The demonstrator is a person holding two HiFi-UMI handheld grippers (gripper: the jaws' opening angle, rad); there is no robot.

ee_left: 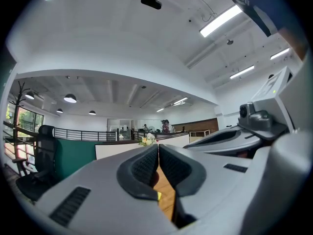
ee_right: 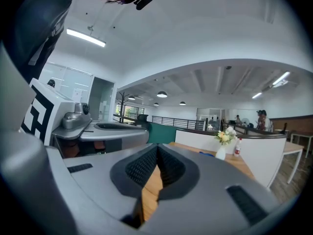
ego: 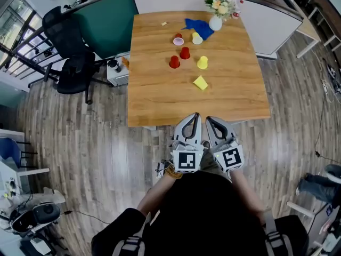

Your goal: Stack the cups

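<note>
Cups (ego: 185, 53) and vase (ego: 215, 23) obstruct the table (ego: 160, 92) far half

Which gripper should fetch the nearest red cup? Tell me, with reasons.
Left, narrowly. The left gripper and right gripper sit shut at the table edge; the red cup stands left of both, nearer the left gripper.

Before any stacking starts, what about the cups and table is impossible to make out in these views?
- Head view: small pale object on the wooden table, too small to identify.
- Head view: nearest yellow cup, too small to tell upright or tipped.
- Left gripper view: shut left gripper hides the cups almost wholly.
- Right gripper view: shut right gripper hides every cup.
</note>
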